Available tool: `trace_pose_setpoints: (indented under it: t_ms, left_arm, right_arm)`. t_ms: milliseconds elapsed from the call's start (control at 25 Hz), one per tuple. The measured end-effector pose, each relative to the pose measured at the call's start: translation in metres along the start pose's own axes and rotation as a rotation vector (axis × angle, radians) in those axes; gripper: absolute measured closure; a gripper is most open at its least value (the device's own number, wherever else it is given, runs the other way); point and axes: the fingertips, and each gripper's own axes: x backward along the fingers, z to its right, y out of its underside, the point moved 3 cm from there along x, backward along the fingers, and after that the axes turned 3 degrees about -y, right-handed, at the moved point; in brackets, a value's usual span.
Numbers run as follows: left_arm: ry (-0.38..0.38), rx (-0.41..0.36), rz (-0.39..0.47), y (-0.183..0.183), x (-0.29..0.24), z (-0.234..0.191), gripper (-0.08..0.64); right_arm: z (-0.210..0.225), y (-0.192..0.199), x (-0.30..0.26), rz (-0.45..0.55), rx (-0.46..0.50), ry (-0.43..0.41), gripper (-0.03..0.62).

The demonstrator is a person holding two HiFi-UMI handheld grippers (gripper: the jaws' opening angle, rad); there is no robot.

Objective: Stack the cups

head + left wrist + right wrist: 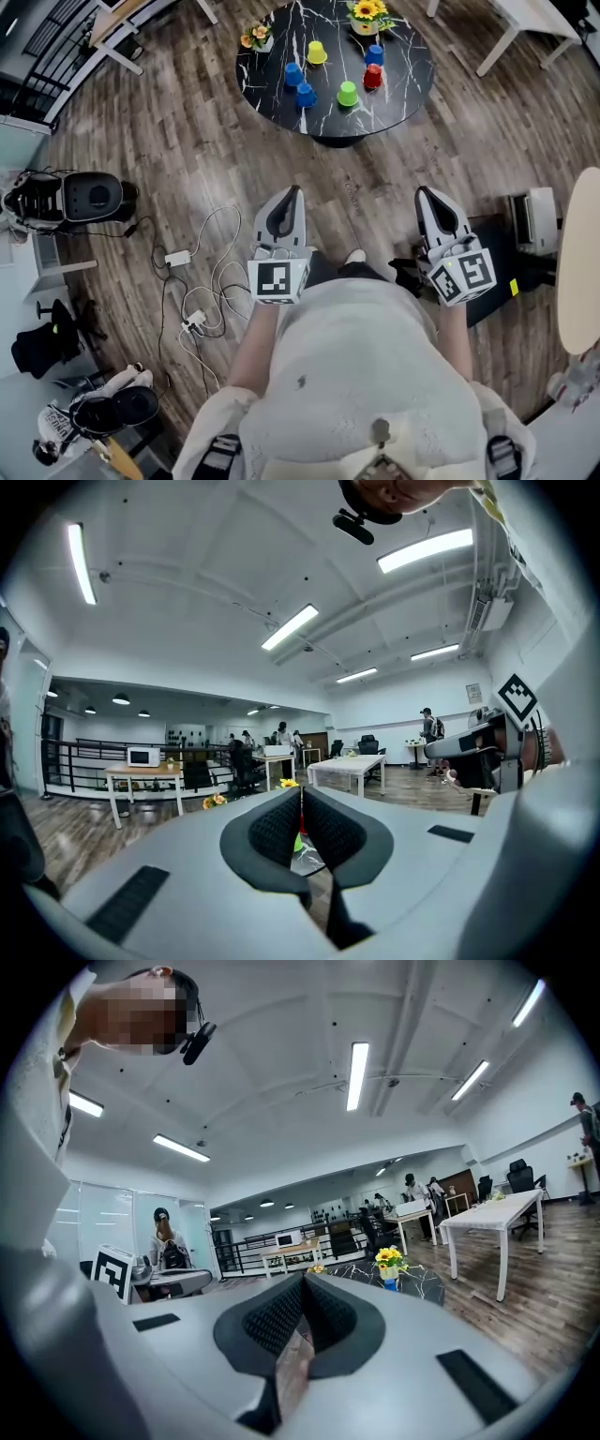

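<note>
Several small cups stand apart on a round black marble table (403, 89) at the far top of the head view: a yellow cup (317, 52), two blue cups (292, 74) (306, 95) on the left, a green cup (348, 94), a red cup (372, 77) and a third blue cup (374, 54). My left gripper (294, 192) and right gripper (423, 192) are held side by side over the wooden floor, well short of the table, both pointing toward it. Both are shut with nothing between the pads (281, 829) (328, 1314).
Two small flower pots (256, 37) (367, 14) stand on the table with the cups. Cables and a power strip (192, 319) lie on the floor at left, beside a black device (89, 197). A dark box (487, 253) and a pale round tabletop (581, 262) are at right.
</note>
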Motion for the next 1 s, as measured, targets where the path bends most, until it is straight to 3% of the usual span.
trace_pose_setpoints:
  t_ms: [280,360,480,680,1000]
  left_arm:
    - [-0.013,-0.002,0.000,0.003,0.000,0.003,0.534]
    - [-0.009,0.008,0.005,0.001,-0.001,-0.001,0.483]
    - [-0.007,0.026,0.012,-0.002,-0.010,-0.011,0.407]
    - [0.030,0.038,0.016,0.006,-0.030,-0.029,0.375]
    - [0.100,0.055,-0.001,0.016,-0.088,-0.089,0.361]
  right_arm:
    - [0.009,0.004,-0.006,0.004,0.020,-0.002,0.584]
    - [0.011,0.003,-0.010,0.004,0.033,0.013,0.581]
    - [0.011,0.001,-0.021,-0.007,0.056,-0.006,0.468]
    - [0.010,0.002,-0.041,-0.023,0.074,-0.002,0.439]
    - [0.012,0.000,-0.107,-0.072,0.082,0.077,0.436]
